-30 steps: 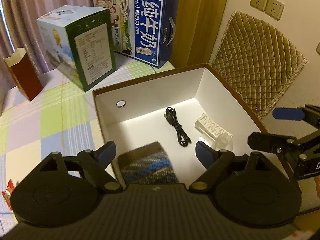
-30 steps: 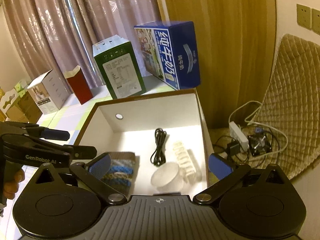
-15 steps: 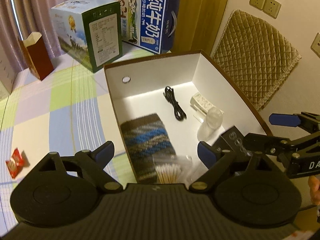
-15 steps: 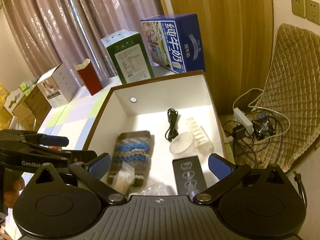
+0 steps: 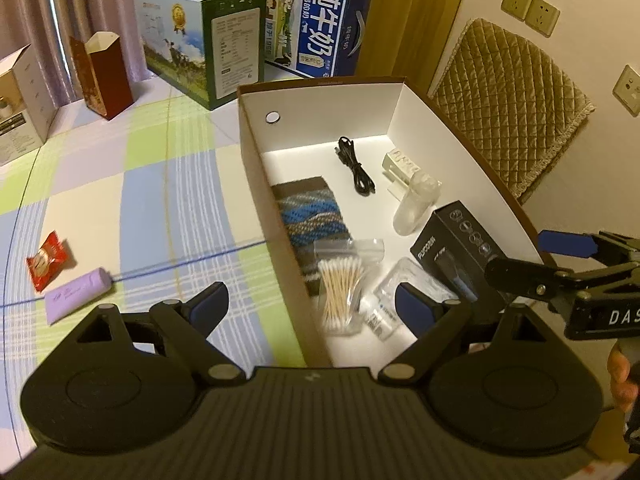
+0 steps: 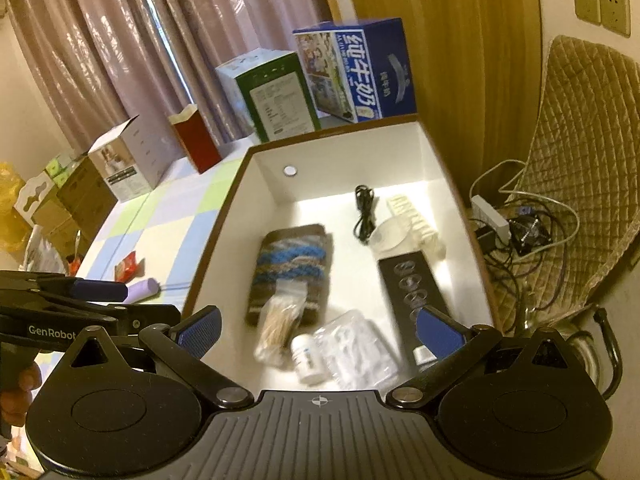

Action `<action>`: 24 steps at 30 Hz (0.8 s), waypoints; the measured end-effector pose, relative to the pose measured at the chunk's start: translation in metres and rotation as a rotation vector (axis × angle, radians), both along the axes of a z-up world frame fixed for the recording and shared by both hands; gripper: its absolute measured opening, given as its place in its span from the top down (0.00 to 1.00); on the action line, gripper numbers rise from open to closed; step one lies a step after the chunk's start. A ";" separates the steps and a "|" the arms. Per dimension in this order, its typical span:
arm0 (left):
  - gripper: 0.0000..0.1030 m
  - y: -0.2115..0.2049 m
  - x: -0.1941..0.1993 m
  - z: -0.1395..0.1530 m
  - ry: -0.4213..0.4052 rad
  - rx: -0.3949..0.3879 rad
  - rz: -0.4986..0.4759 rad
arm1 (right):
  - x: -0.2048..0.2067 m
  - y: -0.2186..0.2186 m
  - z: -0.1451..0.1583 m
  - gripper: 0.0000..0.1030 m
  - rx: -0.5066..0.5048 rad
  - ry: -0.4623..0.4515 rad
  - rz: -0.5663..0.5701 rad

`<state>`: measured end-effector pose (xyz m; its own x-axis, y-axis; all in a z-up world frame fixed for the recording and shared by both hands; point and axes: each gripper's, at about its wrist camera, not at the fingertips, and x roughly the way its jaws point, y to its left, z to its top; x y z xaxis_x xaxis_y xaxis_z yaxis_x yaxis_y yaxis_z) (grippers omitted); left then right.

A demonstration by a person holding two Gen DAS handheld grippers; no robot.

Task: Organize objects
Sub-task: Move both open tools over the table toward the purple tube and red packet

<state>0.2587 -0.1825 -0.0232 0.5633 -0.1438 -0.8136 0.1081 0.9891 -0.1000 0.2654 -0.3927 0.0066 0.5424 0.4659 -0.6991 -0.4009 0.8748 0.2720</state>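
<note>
A white box with brown rim [image 5: 256,168] [image 6: 224,216] stands on the checked table. Inside lie a knitted pouch [image 5: 310,212] [image 6: 290,268], a black cable [image 5: 356,172] [image 6: 364,216], a clear cup [image 5: 414,204] [image 6: 390,234], a black carton [image 5: 452,252] [image 6: 412,284], a bag of cotton swabs [image 5: 340,292] [image 6: 278,320] and a small white bottle [image 6: 306,358]. A lilac tube [image 5: 76,294] [image 6: 140,290] and a red snack packet [image 5: 46,260] [image 6: 126,266] lie on the table left of the box. My left gripper [image 5: 306,304] is open and empty over the box's near left wall. My right gripper [image 6: 318,328] is open and empty over the box's near end.
A green carton [image 5: 204,56], a blue milk carton [image 5: 312,28], a dark red paper bag [image 5: 102,76] and a white box [image 5: 16,100] stand along the back. Cables and a power strip [image 6: 492,216] lie on the floor to the right by a quilted cushion [image 6: 584,152].
Both grippers have pulled back and up from the box. More of its near end shows, with the swabs, bottle and black carton. The tube and red packet came into view.
</note>
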 end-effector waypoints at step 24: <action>0.14 0.105 -0.089 0.002 0.018 -0.002 0.131 | -0.078 0.111 -0.012 0.02 -0.020 0.055 0.189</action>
<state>0.1697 -0.0780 -0.0210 0.5625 -0.0712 -0.8238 -0.0241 0.9944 -0.1024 0.1878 -0.2814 -0.0055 0.4076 0.5411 -0.7356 -0.5434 0.7911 0.2809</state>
